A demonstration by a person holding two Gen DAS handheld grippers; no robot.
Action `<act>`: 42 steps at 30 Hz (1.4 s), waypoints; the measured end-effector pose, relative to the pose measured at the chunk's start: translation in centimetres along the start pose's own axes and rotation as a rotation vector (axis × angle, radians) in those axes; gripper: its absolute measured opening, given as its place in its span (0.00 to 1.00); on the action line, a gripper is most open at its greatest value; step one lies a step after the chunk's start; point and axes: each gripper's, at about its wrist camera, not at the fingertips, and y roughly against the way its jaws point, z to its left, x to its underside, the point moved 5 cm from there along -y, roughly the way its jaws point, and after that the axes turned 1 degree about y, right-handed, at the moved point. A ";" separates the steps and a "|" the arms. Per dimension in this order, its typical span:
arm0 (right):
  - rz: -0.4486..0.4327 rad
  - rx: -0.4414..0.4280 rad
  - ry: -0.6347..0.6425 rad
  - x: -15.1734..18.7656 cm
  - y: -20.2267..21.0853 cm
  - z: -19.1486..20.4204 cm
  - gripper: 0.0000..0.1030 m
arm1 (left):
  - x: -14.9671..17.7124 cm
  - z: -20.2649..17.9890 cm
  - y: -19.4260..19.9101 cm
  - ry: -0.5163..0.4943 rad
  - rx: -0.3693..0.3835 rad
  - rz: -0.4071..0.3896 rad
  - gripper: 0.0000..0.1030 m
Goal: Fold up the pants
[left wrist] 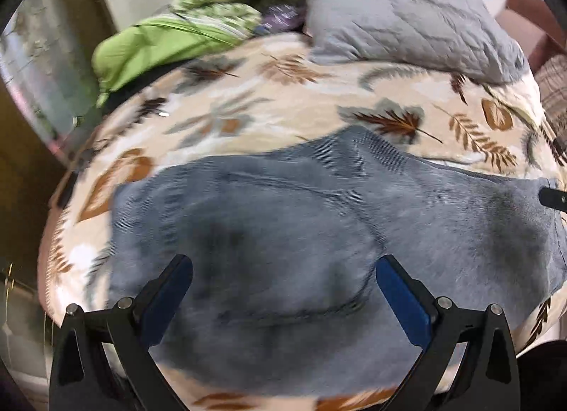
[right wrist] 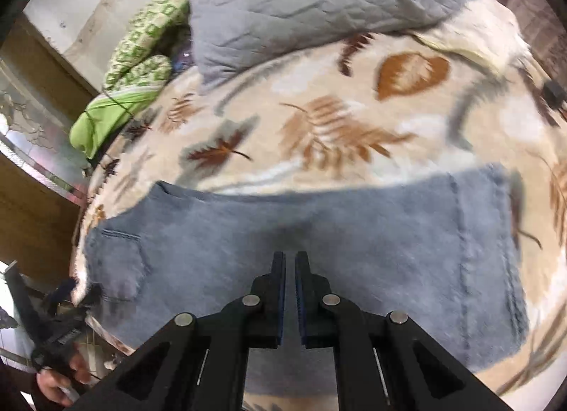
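Left wrist view: left gripper spread wide, empty, above pants.
Right gripper: pinched together, empty.
Pants edges: bare blanket beyond them.

We held the left gripper with its jaws wide apart and empty above the grey-blue pants, which lay flat across the leaf-patterned blanket. Beyond them sat a grey pillow and green bedding.
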 end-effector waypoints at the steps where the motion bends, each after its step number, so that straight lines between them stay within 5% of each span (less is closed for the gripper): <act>1: 0.004 -0.004 0.014 -0.1 -0.5 0.7 0.07 | -0.3 -0.8 -0.8 -0.002 0.002 0.017 1.00; 6: 0.033 0.039 0.137 0.8 -4.6 3.2 0.07 | -1.5 -2.8 -3.8 -0.036 -0.025 0.043 1.00; 14: 0.054 0.263 0.209 0.9 -6.7 -1.5 0.07 | -1.8 -3.6 -6.0 -0.068 -0.108 0.020 1.00; 23: 0.020 0.337 0.150 0.8 -4.4 -5.7 0.07 | -2.6 -3.0 0.2 -0.080 -0.125 -0.137 1.00; 27: -0.077 0.369 0.132 0.2 -2.0 -6.2 0.07 | -3.0 -2.2 4.3 -0.067 -0.116 -0.225 1.00; 36: -0.392 0.231 0.068 -0.1 5.9 -3.7 0.07 | -3.1 -0.7 12.8 -0.038 -0.075 -0.383 1.00; 42: -0.475 0.207 0.089 0.4 7.2 -1.4 0.08 | -2.8 -0.1 16.1 -0.012 -0.063 -0.439 1.00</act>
